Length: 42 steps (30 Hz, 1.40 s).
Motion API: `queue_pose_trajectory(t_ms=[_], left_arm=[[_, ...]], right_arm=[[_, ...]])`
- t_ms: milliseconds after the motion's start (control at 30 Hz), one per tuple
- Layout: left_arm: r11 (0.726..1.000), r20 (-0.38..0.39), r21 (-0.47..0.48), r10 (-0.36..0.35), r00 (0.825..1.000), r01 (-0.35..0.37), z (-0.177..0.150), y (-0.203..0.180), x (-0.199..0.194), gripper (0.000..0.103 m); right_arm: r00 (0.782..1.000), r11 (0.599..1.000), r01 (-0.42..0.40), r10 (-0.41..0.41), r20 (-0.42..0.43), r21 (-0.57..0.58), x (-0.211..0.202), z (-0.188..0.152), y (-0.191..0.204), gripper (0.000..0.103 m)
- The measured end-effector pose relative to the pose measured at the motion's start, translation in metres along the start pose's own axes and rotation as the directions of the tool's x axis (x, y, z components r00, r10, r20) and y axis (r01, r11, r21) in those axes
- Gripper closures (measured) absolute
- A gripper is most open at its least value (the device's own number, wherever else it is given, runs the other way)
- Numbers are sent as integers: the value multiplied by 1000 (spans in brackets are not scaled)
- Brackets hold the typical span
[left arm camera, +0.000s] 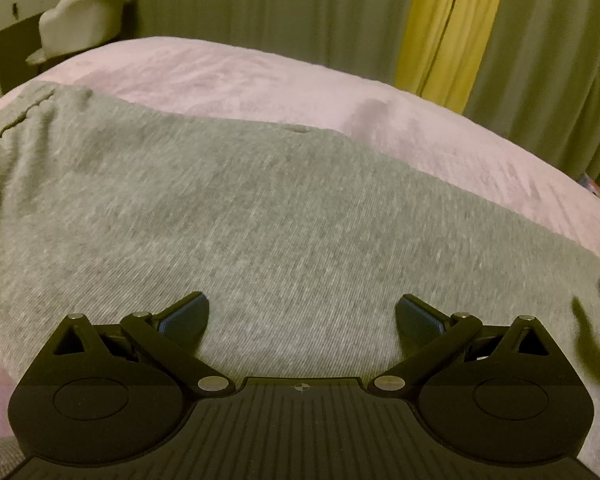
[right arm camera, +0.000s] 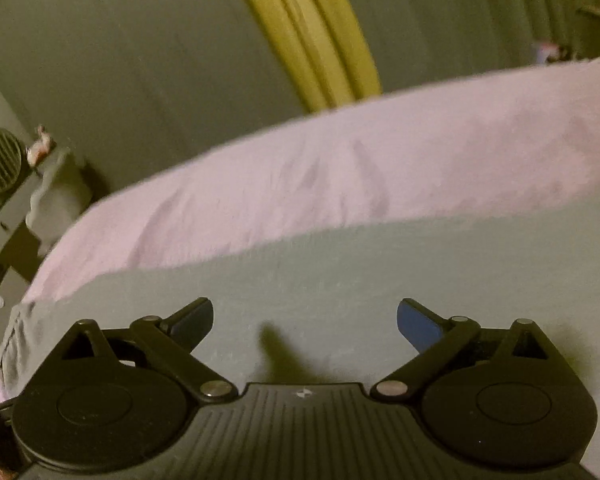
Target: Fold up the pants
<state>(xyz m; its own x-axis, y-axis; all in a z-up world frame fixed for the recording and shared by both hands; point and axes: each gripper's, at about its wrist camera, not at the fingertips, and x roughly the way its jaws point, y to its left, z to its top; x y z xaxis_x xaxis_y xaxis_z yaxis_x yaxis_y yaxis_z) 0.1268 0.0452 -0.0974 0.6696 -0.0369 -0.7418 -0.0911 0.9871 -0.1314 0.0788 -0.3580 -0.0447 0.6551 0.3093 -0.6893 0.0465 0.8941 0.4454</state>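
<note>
Pants: grey pants (left arm camera: pixel 228 200) of heathered knit jersey with a fine diagonal rib lie spread flat on the bed (left arm camera: pixel 228 68); they fill the near part of it, and their far edge runs as a straight fold line across the bedcover. In the right wrist view the same pants (right arm camera: pixel 380 280) look smooth and pale grey-green, blurred.
Seam: a stitched seam or pocket edge (left arm camera: pixel 16 120) shows at the left end of the cloth, slightly puckered.
Bed: a soft pink cover, brushed and lightly wrinkled, rounded at its far edge (right arm camera: pixel 340 168).
Left tool: the left tool (left arm camera: pixel 302 316) hovers low over the pants, its jaws spread wide with nothing between them; black angular linkage arms, round silver pivots, ribbed dark-blue pads (left arm camera: pixel 184 318).
Right tool: the right tool (right arm camera: pixel 305 318) sits over the pants too, jaws wide apart and empty; one blue pad (right arm camera: pixel 418 328) catches the light.
Shadow: a dark, narrow shadow (right arm camera: pixel 280 352) falls on the cloth between the right tool's fingers.
Curtains: grey-green pleated curtains (left arm camera: pixel 260 12) hang beyond the bed's far edge, with a yellow panel (left arm camera: pixel 448 28) between them.
Chair: a pale upholstered chair (left arm camera: pixel 84 12) with a scalloped back stands past the bed's far left corner.
</note>
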Motion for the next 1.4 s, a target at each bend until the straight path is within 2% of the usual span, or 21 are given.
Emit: queue_pose_trajectory(t_ms=[67, 167, 267, 367, 400, 467, 500, 533, 600, 667, 800, 867, 900, 967, 1000, 1067, 1100, 1167, 1233, 1333, 1400], left_arm=[[1000, 0, -1, 1, 1000, -1, 0, 0, 0, 0], [1000, 0, 7, 8, 1000, -8, -1, -2, 1, 0], [1000, 0, 11, 14, 1000, -14, -1, -3, 2, 0], [1000, 2, 16, 18, 1000, -18, -2, -4, 3, 0], [1000, 3, 19, 20, 1000, -20, -2, -5, 3, 0], [999, 5, 26, 28, 1000, -29, -3, -7, 3, 0], [999, 5, 30, 32, 999, -32, -3, -8, 4, 0], [999, 6, 32, 36, 999, -36, -4, -9, 4, 0], [999, 6, 32, 38, 999, -39, -4, -9, 4, 0], [999, 7, 34, 42, 999, -42, -4, -10, 5, 0], [998, 7, 40, 45, 999, -46, -4, -11, 5, 0], [998, 7, 39, 42, 999, -42, -4, -10, 4, 0], [998, 6, 41, 42, 999, -42, -4, -9, 4, 0], [998, 6, 43, 42, 999, -43, -4, -9, 4, 0], [998, 6, 42, 43, 999, -43, -4, -9, 3, 0], [998, 6, 41, 44, 999, -44, -4, -9, 3, 0], [998, 6, 42, 43, 999, -44, -4, -9, 3, 0], [998, 6, 41, 43, 999, -43, -4, -9, 3, 0], [998, 5, 41, 43, 999, -43, -4, -9, 3, 0], [998, 5, 41, 43, 999, -43, -4, -10, 3, 0], [998, 5, 41, 43, 999, -43, -4, -10, 3, 0]], right_arm=[[999, 1000, 18, -18, -36, 10, 12, -3, -6, 4], [998, 997, 57, -57, -6, -47, 8, 1, -24, 5], [982, 981, 190, -189, 19, -48, -10, 14, -66, 4], [968, 969, 247, -248, 40, 20, -41, 22, -127, 4], [944, 945, 325, -326, 42, 31, -47, 26, -144, 4], [848, 846, 528, -530, 8, 72, -63, 29, -185, 4], [820, 815, 568, -572, 7, 117, -72, 30, -201, 4], [796, 785, 595, -605, 11, 173, -87, 33, -215, 6], [786, 773, 598, -617, 31, 211, -107, 38, -221, 5], [749, 740, 632, -660, 65, 231, -121, 37, -215, 5], [876, 855, 444, -477, 71, 267, -142, 7, -218, 5], [907, 879, 398, -420, 33, 263, -142, -8, -227, 5], [903, 879, 409, -428, 28, 245, -141, -13, -231, 5], [872, 861, 468, -486, 53, 197, -147, -15, -231, 13], [836, 829, 527, -546, 62, 189, -150, -12, -230, 12], [701, 703, 693, -709, 81, 162, -151, -3, -223, 12], [673, 679, 715, -733, 99, 169, -159, -2, -223, 12], [742, 740, 622, -661, 110, 255, -183, -7, -232, 11], [785, 764, 562, -613, 86, 316, -204, -22, -239, 11], [772, 731, 577, -633, 49, 364, -220, -41, -239, 11], [784, 718, 552, -620, 30, 423, -233, -60, -245, 11]])
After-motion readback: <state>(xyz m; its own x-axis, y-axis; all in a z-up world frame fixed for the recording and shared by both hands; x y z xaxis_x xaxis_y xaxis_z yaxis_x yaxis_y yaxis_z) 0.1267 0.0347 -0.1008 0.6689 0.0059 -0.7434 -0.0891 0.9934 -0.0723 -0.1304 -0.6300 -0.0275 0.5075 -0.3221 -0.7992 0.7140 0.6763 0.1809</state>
